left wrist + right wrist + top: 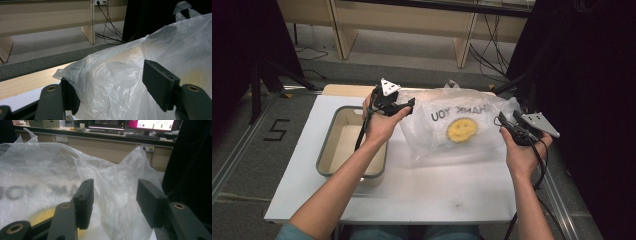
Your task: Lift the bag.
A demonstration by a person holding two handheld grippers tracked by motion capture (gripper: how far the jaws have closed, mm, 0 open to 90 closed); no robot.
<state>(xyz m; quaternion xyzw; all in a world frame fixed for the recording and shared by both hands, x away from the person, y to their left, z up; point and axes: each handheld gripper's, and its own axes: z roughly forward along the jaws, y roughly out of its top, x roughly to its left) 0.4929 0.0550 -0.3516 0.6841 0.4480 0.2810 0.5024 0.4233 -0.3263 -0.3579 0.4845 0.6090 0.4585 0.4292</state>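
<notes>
A clear plastic bag (452,125) printed with black letters and a yellow smiley face lies puffed up on the white table (437,185). At the bag's left edge a hand holds my left gripper (407,106). In the left gripper view that left gripper (110,82) stands open, with crumpled bag film (117,80) between its jaws. My right gripper (503,124) sits at the bag's right edge. The right gripper view has the right gripper (115,192) open too, and a raised fold of the bag (117,185) stands in the gap.
A beige tub with a grey rim (328,150) sits on the table's left part, under the left forearm. Black curtains stand close on the right (592,100). Wooden benches and cables (492,50) lie on the floor beyond the table.
</notes>
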